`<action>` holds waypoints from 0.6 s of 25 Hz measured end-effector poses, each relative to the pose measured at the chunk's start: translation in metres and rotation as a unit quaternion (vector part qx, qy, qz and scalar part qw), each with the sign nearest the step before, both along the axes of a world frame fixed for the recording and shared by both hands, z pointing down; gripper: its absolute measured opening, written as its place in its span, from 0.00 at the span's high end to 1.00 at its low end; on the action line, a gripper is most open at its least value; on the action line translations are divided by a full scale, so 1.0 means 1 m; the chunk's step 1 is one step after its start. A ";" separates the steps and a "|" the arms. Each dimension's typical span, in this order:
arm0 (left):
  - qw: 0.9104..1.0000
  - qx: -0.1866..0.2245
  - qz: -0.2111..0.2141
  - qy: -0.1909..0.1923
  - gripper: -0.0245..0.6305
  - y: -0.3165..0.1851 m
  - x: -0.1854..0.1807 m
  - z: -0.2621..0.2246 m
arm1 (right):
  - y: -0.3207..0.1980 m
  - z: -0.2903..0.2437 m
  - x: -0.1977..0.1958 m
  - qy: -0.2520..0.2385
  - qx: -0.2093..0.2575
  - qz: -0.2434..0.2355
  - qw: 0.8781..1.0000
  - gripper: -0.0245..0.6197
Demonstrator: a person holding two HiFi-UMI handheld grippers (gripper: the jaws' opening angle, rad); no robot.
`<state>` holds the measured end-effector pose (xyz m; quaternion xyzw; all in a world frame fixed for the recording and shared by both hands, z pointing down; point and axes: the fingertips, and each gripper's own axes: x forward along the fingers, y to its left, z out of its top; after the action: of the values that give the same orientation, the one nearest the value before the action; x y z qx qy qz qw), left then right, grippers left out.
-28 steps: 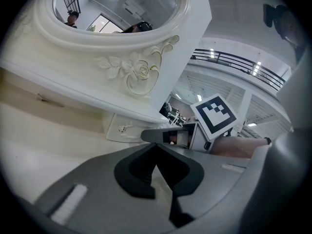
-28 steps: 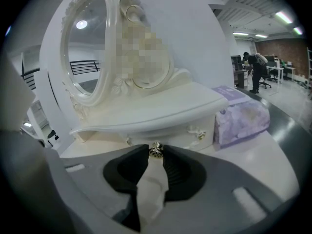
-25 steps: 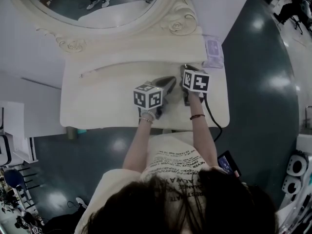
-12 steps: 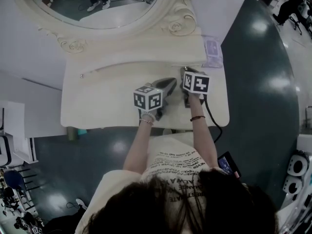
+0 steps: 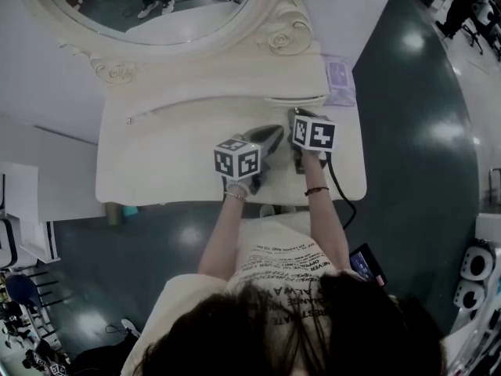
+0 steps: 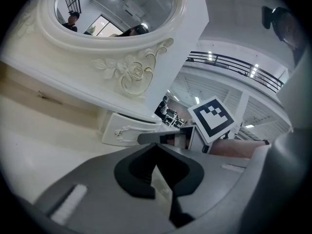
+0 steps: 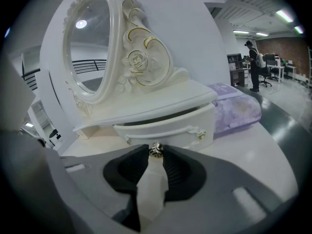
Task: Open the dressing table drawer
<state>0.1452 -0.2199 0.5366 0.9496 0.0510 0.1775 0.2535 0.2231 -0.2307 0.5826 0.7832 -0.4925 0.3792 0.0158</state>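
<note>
Barely anything has shifted over the last second. Both my hands sit where they were, and the one change is at the drawer [image 5: 296, 99]. Its front edge now shows as a thin lip out from under the shelf [image 5: 235, 81], where before it lay nearly flush.

My right gripper [image 7: 156, 153] is pinching the drawer's small metal knob [image 7: 156, 149]. The two dark pads press on it from either side, with the knob right at their tips. Seen along those jaws, the drawer front stands a little way out, with a dark slit open along its top under the shelf. Its curled trim runs across just behind the knob. The drawer sits at the right end of the dressing table [image 5: 156, 159], below the carved oval mirror [image 5: 156, 10]. A lilac pack [image 7: 236, 108] lies just beside it on the right.

My left gripper [image 6: 156, 146] holds nothing: its pad tips meet in a point, pressed together. It hangs over the bare tabletop, just left of the right gripper and angled toward the same drawer. From its view I see the drawer's left end and, close on the right, the marker cube [image 6: 212, 118] of my right gripper.
</note>
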 end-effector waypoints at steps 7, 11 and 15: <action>1.000 -0.001 -0.001 0.001 0.96 0.000 -0.003 0.001 | 0.002 0.003 -0.002 -0.002 -0.002 -0.001 1.000 0.80; 1.000 -0.001 -0.002 0.002 0.96 0.000 -0.005 0.000 | 0.003 0.002 -0.004 -0.003 -0.002 -0.001 1.000 0.81; 1.000 0.000 -0.001 0.004 0.96 0.000 -0.005 -0.002 | 0.004 0.002 -0.004 -0.003 -0.003 0.000 1.000 0.80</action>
<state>0.1402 -0.2203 0.5347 0.9503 0.0508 0.1735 0.2534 0.2191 -0.2262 0.5841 0.7820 -0.4913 0.3832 0.0170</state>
